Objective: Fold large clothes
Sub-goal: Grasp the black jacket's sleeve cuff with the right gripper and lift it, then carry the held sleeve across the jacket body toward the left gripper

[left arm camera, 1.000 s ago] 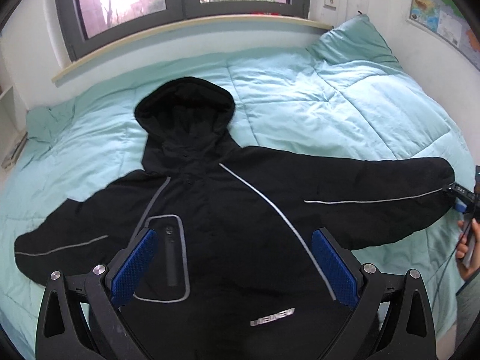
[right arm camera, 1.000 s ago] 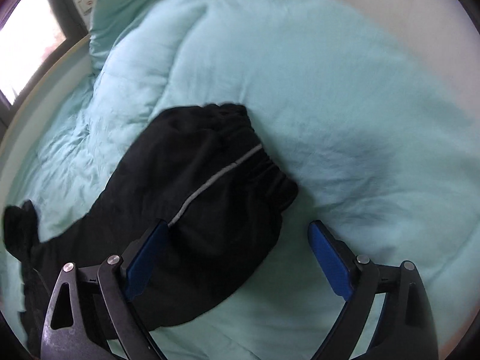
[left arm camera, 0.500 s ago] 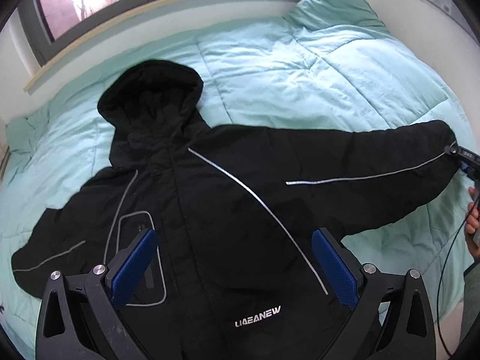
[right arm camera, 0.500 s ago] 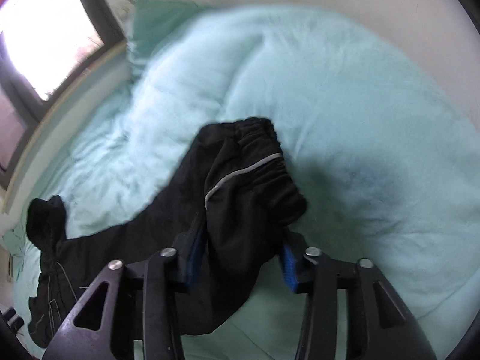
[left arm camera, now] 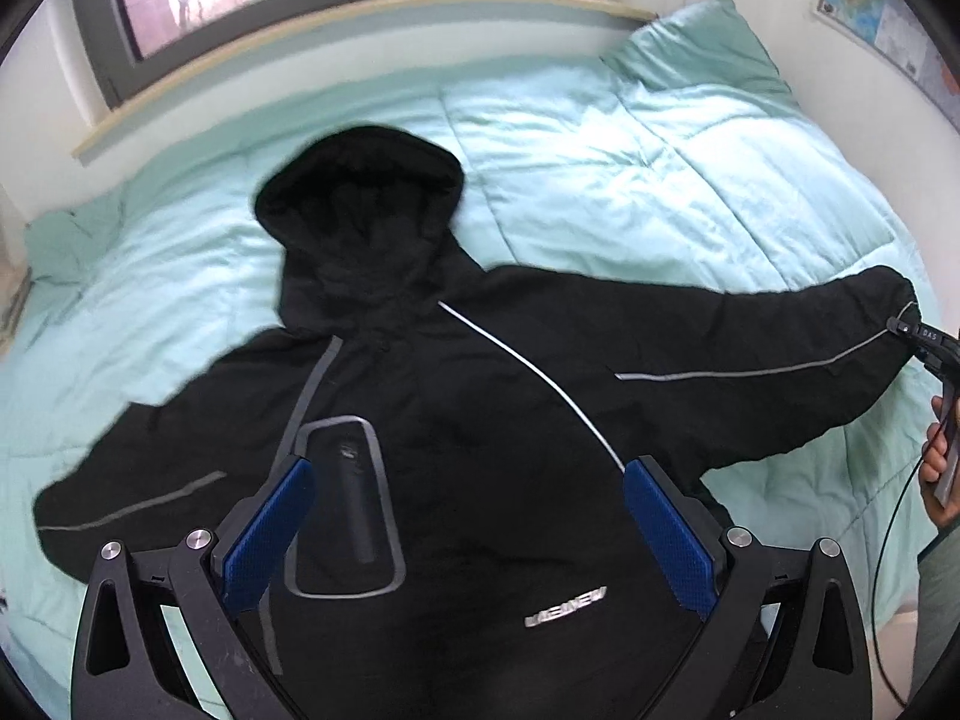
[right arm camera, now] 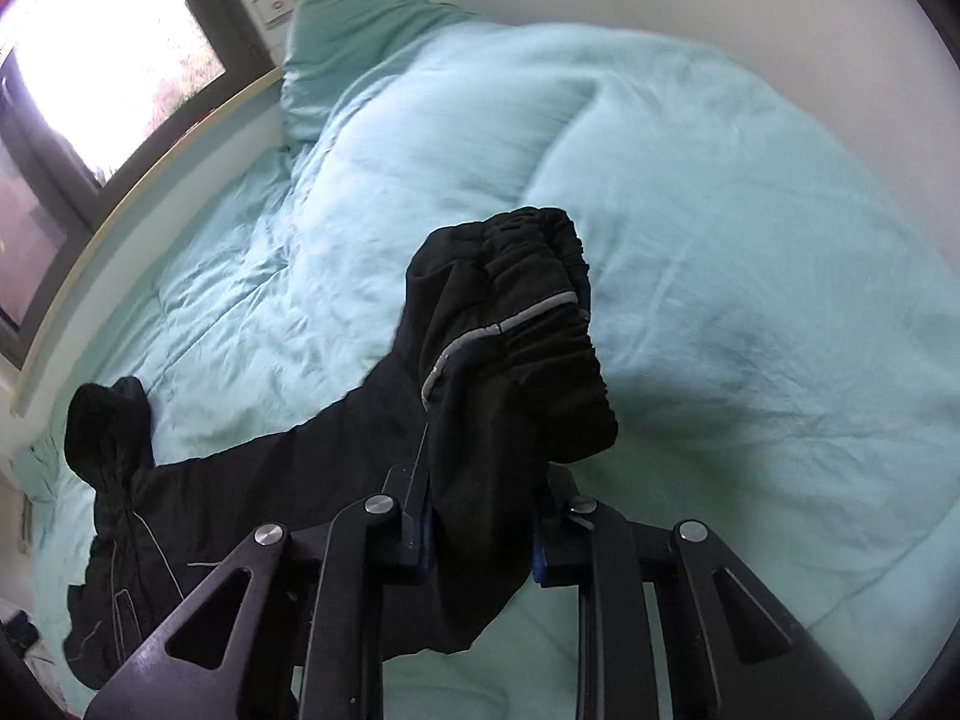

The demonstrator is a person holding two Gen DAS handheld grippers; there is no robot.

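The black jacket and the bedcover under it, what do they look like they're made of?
Black jacket: probably padded synthetic shell, matte, with puffy folds, an elastic-gathered cuff and shiny grey, likely reflective, piping. Bedcover: seemingly soft woven cotton or microfibre, matte mint, stitched in quilted panels, finely wrinkled.

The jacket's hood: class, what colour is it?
Plain black; the hood shows best in the left wrist view.
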